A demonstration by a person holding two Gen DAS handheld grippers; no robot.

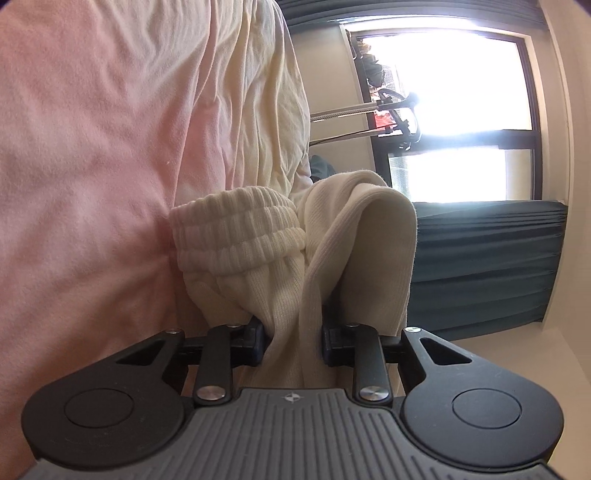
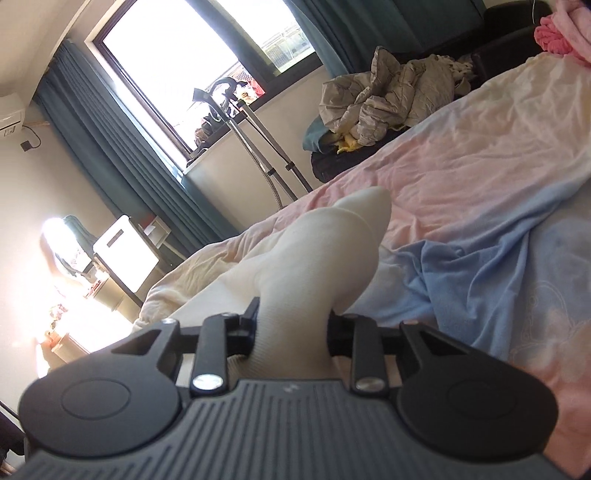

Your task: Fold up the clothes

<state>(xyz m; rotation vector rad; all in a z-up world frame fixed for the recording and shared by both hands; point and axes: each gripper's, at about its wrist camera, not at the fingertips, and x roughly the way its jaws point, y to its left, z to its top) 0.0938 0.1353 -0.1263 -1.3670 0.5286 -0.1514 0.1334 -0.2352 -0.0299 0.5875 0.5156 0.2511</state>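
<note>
In the left wrist view, the wrinkled pink and cream bedsheet (image 1: 92,147) fills the left half, soft and creased, its cream edge running into the middle of the picture. The left gripper (image 1: 293,341) has its black jaws clamped on a cream ribbed knit sock (image 1: 288,266): the thick ribbed cuff bunches to the left, and a finer-ribbed smooth part stands up and folds over to the right. Right of the sock the room opens toward a bright window (image 1: 450,81) and pleated dark teal curtains (image 1: 487,258), with a metal stand (image 1: 351,110) between the bed's edge and the window.

In the right wrist view, open floor and sunlit furniture lie at the left, beyond the bed's near edge. The right gripper (image 2: 293,328) has its jaws closed on the smooth white toe end of a sock (image 2: 325,258), which juts forward, rounded and limp, above the sheet. Right of it the bedding stretches flat and free, pink turning to a pale blue fleecy patch (image 2: 498,266). At the bed's far edge a crumpled grey-beige garment (image 2: 388,85) is heaped, and a pink garment (image 2: 565,29) sits in the upper right corner.
</note>
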